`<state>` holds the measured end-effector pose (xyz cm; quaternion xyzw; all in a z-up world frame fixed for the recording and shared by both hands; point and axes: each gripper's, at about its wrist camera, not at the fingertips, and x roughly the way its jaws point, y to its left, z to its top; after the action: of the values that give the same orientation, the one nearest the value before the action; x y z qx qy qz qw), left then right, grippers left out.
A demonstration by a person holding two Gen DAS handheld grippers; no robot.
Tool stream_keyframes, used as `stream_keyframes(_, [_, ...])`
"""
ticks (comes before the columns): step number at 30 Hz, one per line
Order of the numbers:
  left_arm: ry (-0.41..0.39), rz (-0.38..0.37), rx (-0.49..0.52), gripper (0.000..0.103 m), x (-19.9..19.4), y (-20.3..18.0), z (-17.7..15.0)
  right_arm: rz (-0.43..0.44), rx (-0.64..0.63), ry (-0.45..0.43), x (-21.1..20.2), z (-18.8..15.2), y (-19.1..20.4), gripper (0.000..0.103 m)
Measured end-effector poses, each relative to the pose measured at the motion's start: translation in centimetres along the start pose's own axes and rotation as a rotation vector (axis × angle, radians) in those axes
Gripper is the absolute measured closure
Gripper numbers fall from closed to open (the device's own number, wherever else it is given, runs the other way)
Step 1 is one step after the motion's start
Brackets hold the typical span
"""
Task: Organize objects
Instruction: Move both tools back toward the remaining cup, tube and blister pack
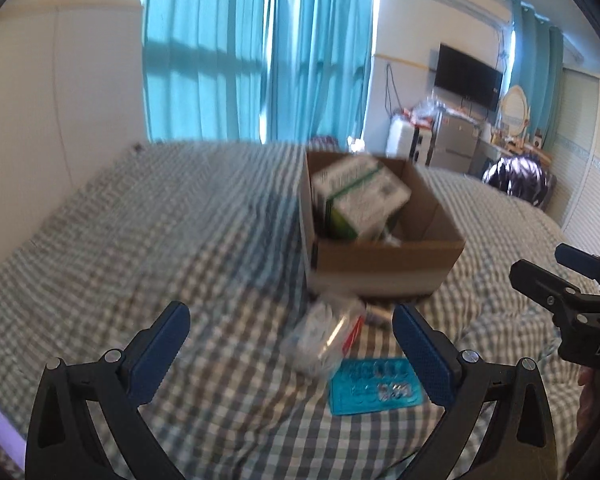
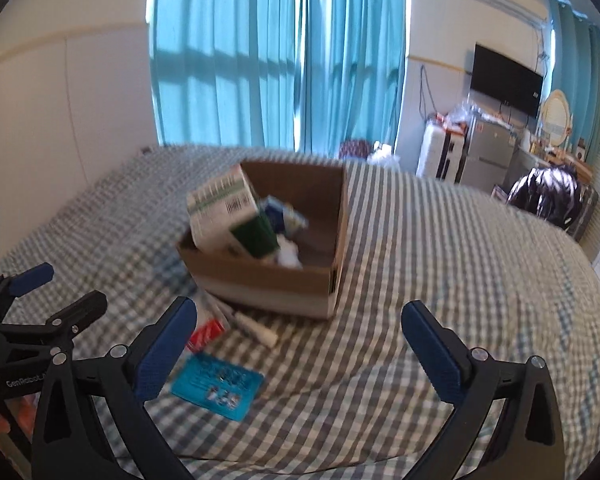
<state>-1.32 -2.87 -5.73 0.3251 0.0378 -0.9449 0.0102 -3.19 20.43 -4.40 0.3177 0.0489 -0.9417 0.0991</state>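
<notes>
While both tongs, left (image 1: 291, 354) and right (image 2: 299, 346), gape empty, "GenRobot" reads on the left body; box labels blur illegibly.

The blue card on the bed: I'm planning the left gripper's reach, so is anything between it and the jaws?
Nothing visible blocks it. The blue card lies flat just ahead of the open left gripper; a clear plastic bag rests beside it, toward the cardboard box.

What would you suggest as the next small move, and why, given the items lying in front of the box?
Probably lower the left gripper onto the clear plastic packet. Both grippers are open and empty, the packet lies between the left one's fingers, and it, the blue card and a white tube lie on the bed outside the cardboard box.
</notes>
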Motion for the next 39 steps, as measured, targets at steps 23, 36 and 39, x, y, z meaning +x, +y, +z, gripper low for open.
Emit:
stream_keyframes(23, [0.206, -0.093, 0.151, 0.026, 13.9, -2.9, -4.0, -0.009, 0.118, 0.116, 11.0, -2.4, -2.1, 0.0])
stream_keyframes(36, [0.186, 0.041, 0.016, 0.036, 8.8, 1.1, -2.6, 0.052, 0.02, 0.16, 12.3, -2.5, 0.7, 0.0])
stream_keyframes(39, [0.173, 0.06, -0.008, 0.036, 8.2, 2.0, -2.7, 0.093, -0.057, 0.192, 13.9, -2.4, 2.9, 0.001])
